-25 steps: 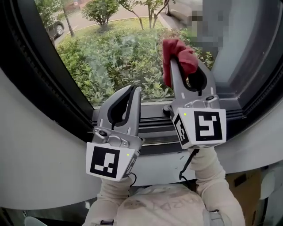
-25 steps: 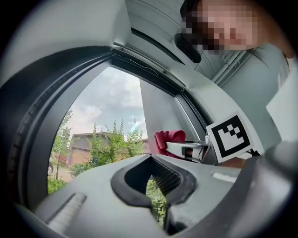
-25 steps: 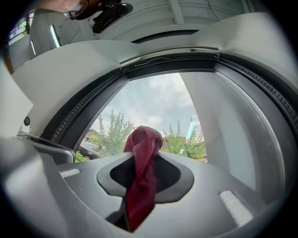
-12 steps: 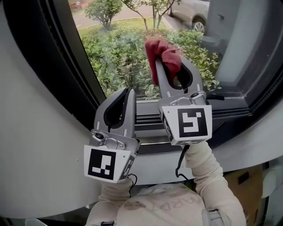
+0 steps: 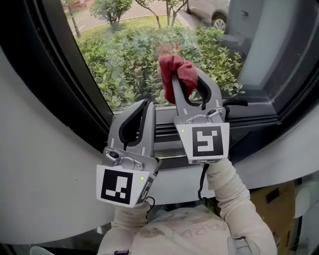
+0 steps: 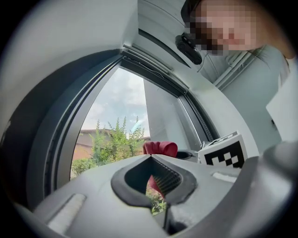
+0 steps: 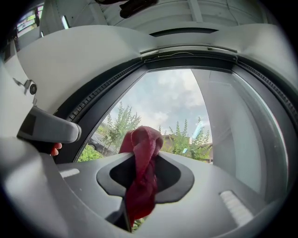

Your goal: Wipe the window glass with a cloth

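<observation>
The right gripper (image 5: 184, 79) is raised in front of the window glass (image 5: 124, 55), a little right of the middle, and its fingers are closed on a dark red cloth (image 5: 175, 67). The cloth is bunched at the fingertips, and in the right gripper view a part of it hangs down through the opening between the two jaws. Whether the cloth touches the glass I cannot tell. The left gripper (image 5: 148, 105) is lower and nearer, just beside the right one on its left, and it points toward the lower edge of the dark window frame (image 5: 70, 89). Its fingers are brought together at the tips and hold nothing. Beyond the glass there are green shrubs (image 5: 112, 69) and, farther away, a parked car (image 5: 212, 12).
</observation>
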`<state>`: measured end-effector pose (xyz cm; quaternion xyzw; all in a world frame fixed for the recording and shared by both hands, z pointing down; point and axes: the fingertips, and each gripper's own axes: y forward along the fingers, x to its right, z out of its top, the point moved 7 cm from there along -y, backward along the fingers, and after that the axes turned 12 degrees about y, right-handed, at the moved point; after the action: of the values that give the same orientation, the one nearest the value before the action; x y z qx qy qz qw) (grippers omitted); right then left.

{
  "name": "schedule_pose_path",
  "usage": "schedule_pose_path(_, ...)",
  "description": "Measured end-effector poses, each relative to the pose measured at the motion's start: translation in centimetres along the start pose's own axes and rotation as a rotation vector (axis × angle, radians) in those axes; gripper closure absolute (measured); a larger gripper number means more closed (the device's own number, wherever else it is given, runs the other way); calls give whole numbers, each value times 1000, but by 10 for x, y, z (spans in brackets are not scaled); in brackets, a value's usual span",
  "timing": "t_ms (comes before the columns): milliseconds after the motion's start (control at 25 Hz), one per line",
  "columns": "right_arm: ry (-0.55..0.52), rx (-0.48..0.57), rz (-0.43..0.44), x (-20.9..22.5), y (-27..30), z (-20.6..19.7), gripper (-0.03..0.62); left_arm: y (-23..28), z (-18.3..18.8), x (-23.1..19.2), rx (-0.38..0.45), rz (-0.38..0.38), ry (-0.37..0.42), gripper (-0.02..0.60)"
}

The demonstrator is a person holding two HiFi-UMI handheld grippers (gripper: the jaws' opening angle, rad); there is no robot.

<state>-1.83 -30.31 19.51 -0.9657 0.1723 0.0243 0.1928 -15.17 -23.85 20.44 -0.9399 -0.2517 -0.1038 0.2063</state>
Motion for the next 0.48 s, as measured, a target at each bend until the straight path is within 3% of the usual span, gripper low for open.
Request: schedule_pose_path(480, -37, -27, -110, 120, -44, 7, 467, 56, 5, 81, 18, -64, -24, 580)
